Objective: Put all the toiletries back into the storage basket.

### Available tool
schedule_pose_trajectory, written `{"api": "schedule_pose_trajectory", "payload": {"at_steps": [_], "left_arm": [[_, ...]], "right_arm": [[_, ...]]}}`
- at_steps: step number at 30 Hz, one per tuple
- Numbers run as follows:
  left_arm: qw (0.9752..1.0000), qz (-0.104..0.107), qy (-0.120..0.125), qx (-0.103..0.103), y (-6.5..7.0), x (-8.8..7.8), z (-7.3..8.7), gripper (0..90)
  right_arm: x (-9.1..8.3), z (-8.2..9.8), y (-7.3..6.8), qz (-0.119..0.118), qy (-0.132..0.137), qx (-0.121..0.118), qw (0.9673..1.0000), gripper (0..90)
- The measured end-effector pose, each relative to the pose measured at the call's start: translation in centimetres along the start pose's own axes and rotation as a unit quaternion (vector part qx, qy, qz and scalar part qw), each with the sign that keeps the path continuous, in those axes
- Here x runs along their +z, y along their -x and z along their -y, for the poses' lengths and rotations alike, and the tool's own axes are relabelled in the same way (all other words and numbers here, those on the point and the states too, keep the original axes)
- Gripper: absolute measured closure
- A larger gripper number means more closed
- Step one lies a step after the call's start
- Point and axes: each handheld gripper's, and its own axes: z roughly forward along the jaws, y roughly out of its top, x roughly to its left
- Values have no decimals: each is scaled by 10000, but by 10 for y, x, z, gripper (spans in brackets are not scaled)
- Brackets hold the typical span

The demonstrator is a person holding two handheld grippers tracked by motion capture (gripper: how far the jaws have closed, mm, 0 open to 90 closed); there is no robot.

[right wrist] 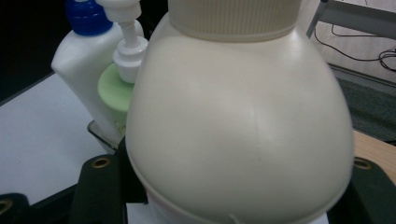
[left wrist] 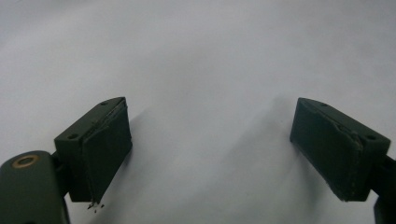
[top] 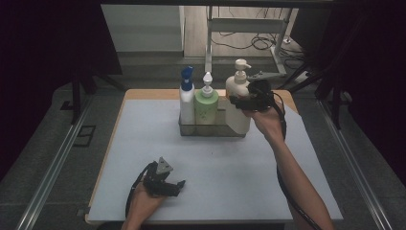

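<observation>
A cream pump bottle stands upright at the right end of a metal tray at the back of the table. My right gripper is shut on its upper body, and its dark fingers flank the bottle close up. Inside the tray stand a white bottle with a blue cap and a green pump bottle. My left gripper rests near the front edge, open, with only bare mat between its pads.
A pale grey mat covers the wooden table. Behind the table are a white metal frame and cables on the floor. Rails run along both sides of the table.
</observation>
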Motion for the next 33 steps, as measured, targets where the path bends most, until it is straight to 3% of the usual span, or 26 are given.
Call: {"api": "schedule_pose_trajectory", "payload": {"at_steps": [17, 28, 33], "left_arm": [[10000, 2, 17, -14, 0, 0, 0, 122], [10000, 2, 6, -8, 0, 0, 0, 122], [10000, 7, -7, -7, 0, 0, 0, 122]], "right_arm": [[30, -9, 9, 207, 105, 73, 9997, 373], [50, -5, 18, 392, 192, 187, 9989, 373], [59, 0, 20, 489, 180, 133, 9986, 373]]}}
